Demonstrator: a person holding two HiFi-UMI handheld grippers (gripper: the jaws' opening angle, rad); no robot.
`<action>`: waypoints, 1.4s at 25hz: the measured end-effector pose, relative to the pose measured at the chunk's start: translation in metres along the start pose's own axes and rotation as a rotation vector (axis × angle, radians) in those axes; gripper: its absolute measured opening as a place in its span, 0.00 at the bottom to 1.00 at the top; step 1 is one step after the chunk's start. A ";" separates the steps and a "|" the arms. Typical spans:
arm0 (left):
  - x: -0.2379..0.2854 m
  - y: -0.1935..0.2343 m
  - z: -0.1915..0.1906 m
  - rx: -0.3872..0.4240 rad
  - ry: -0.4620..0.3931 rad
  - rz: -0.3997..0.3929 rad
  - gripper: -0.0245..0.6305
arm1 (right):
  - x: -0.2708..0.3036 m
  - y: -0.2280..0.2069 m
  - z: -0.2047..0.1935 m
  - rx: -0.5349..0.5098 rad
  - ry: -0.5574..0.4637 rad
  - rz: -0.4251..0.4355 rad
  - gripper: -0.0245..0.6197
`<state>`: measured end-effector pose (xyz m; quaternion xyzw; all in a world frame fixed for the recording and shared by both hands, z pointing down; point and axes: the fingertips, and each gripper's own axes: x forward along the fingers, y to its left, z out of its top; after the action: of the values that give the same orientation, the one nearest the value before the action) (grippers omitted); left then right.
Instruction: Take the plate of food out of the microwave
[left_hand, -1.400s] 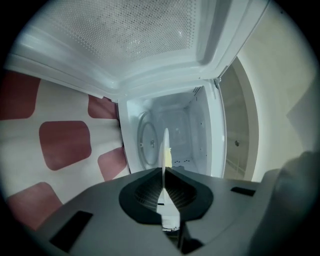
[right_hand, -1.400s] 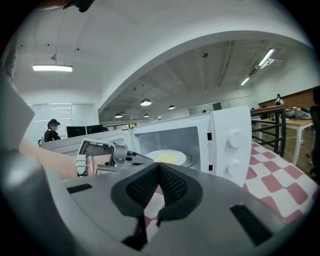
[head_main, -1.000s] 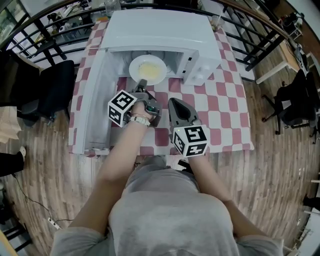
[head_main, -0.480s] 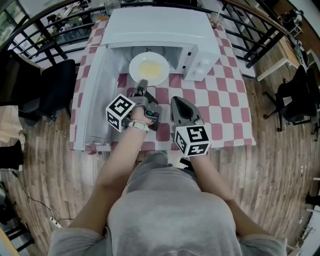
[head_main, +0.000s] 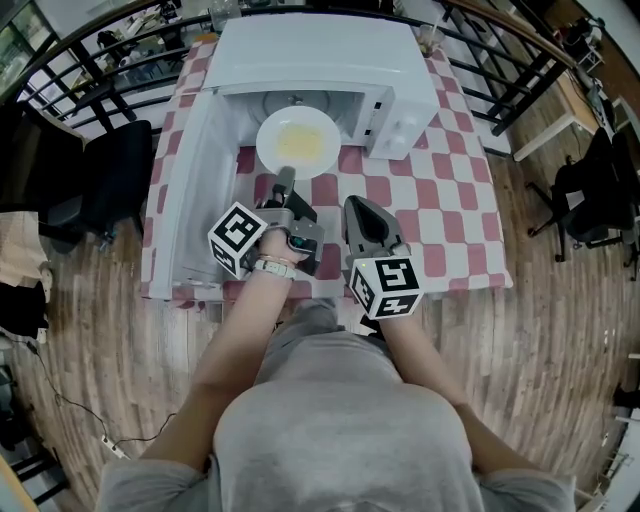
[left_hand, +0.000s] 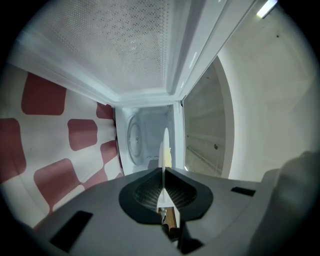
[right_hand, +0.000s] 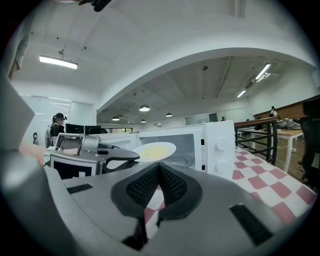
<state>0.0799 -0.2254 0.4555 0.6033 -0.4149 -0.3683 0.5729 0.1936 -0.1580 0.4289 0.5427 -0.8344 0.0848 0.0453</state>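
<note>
We see a table under a red-and-white checked cloth, standing on a wooden floor. A white microwave sits on its far side, door swung open to the left; at the far right corner stands what may be a glass.

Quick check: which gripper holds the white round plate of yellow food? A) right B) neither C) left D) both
C: the left gripper has its jaws shut on the rim of the white round plate of yellow food; the right gripper stands clear.
</note>
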 end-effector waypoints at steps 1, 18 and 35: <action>-0.003 0.001 0.000 -0.001 -0.001 0.000 0.06 | -0.001 0.002 0.001 0.002 -0.004 0.000 0.08; -0.034 -0.019 -0.012 0.047 0.018 -0.063 0.06 | -0.013 0.016 0.014 -0.013 -0.062 -0.011 0.08; -0.045 -0.031 -0.018 0.043 0.010 -0.109 0.06 | -0.019 0.014 0.025 -0.029 -0.098 -0.030 0.08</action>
<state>0.0818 -0.1772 0.4244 0.6391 -0.3865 -0.3866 0.5410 0.1889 -0.1402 0.3998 0.5579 -0.8286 0.0453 0.0138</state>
